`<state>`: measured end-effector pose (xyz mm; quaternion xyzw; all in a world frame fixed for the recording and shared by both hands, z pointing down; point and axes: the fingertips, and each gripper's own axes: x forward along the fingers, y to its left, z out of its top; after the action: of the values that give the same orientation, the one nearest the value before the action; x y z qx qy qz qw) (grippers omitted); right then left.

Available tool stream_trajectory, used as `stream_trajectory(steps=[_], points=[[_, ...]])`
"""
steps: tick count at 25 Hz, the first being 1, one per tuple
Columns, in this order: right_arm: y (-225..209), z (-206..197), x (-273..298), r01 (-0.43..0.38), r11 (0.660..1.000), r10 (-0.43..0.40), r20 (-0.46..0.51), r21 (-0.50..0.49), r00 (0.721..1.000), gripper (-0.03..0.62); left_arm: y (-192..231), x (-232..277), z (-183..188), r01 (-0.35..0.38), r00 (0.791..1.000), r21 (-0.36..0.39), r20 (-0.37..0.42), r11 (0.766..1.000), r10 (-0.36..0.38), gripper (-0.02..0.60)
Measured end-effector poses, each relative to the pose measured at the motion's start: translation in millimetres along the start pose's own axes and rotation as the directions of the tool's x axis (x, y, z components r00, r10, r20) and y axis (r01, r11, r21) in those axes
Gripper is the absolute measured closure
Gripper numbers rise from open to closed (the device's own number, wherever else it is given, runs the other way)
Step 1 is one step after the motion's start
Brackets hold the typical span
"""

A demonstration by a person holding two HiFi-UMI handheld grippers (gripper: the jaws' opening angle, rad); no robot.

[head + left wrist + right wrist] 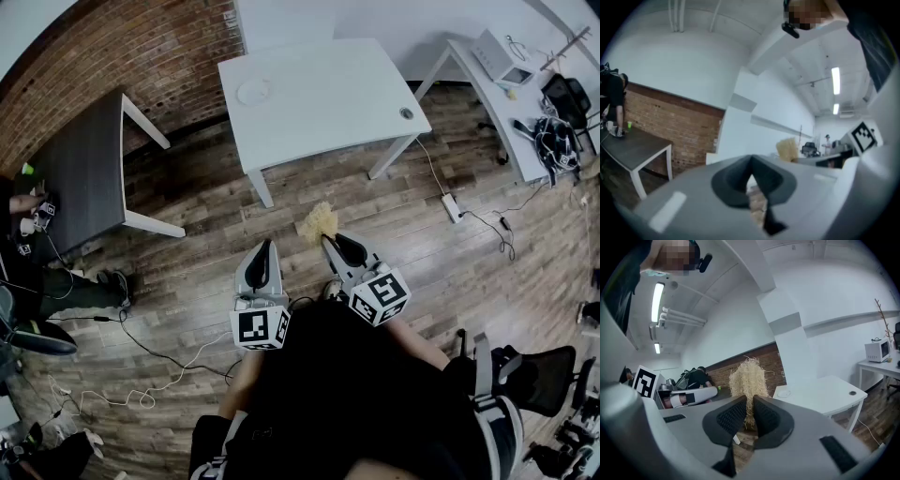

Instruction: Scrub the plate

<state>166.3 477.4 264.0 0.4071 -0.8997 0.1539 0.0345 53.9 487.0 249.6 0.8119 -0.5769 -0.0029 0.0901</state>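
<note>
A small white plate (253,91) lies near the far left corner of the white table (328,103), well ahead of both grippers; the right gripper view shows the plate (783,393) too. My right gripper (328,244) is shut on a tuft of pale straw-like scrubber (319,222), which sticks up between the pads (732,416) and fills the middle of that view as the scrubber (748,380). My left gripper (265,247) hangs beside it over the wooden floor, shut with nothing in it. Seen along the left gripper (751,164), its jaws meet at the tips.
A dark table (80,173) stands at the left by the brick wall. A second white desk (497,84) with a microwave and gear is at the right. Cables and a power strip (450,206) lie on the floor. A black chair (530,375) sits close at the right.
</note>
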Motion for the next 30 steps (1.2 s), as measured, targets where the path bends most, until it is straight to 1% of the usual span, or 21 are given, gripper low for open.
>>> stream_trajectory(steps=[14, 24, 30], points=[[1.1, 1.3, -2.2, -0.011, 1.000, 0.011, 0.000, 0.009, 1.000, 0.553, -3.7, -1.9, 1.6, -0.005, 1.000, 0.003, -0.006, 1.000, 0.005, 0.578], [-7.8, 6.0, -13.2, -0.044, 0.999, 0.044, 0.016, 0.024, 0.999, 0.553, -14.4, -0.7, 2.5, -0.042, 0.999, 0.013, -0.006, 0.999, 0.042, 0.578], [-21.1, 4.6, -24.4, -0.060, 0.998, 0.059, 0.012, 0.034, 0.998, 0.553, -25.8, 2.1, 1.1, -0.070, 0.998, 0.011, -0.004, 0.997, 0.071, 0.578]])
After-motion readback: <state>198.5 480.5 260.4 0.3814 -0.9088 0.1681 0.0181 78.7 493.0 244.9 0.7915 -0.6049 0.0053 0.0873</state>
